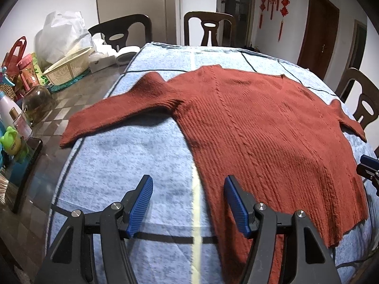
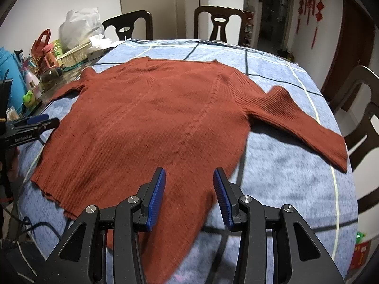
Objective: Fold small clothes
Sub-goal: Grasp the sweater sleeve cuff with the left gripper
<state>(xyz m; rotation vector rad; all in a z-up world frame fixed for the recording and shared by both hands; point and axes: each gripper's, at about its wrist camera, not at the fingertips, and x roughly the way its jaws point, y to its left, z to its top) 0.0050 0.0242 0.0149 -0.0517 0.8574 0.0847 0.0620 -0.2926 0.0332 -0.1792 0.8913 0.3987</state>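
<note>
**Ana:** Left wrist view shows the rust-red ribbed knit sweater (image 1: 260, 123) spread flat, front down or up one cannot tell, on the blue mottled blanket with dark and pale grid lines (image 1: 132, 165) that covers the desk (image 1: 61, 108). Why laid out like that?

**Ben:** Likely so the folds can start from a flat shape: body smooth, both sleeves out to the sides, neckline at the far edge, hem at the near edge. The left sleeve (image 1: 106, 116) runs off the blanket onto the bare desk, its cuff close to the clutter there, the cream plastic basket (image 1: 68, 68) and the bottles.

**Ana:** And the left gripper (image 1: 188, 203)?

**Ben:** Its blue ribbed fingers (image 1: 142, 201) stand wide apart and hold nothing. They hang above the near left part of the sweater: the right-hand finger sits over the knit by the hem's left corner, the other over bare blanket. Whether they touch the cloth cannot be told.

**Ana:** The right side?

**Ben:** In the right wrist view the right gripper (image 2: 189, 196) is also spread and empty, above the near right part of the sweater, the hem edge running between its fingers. The right sleeve (image 2: 303, 123) lies out to the right on the blanket, well apart from them. No fold looks made yet; the hem corners seem the natural first hold.
</note>
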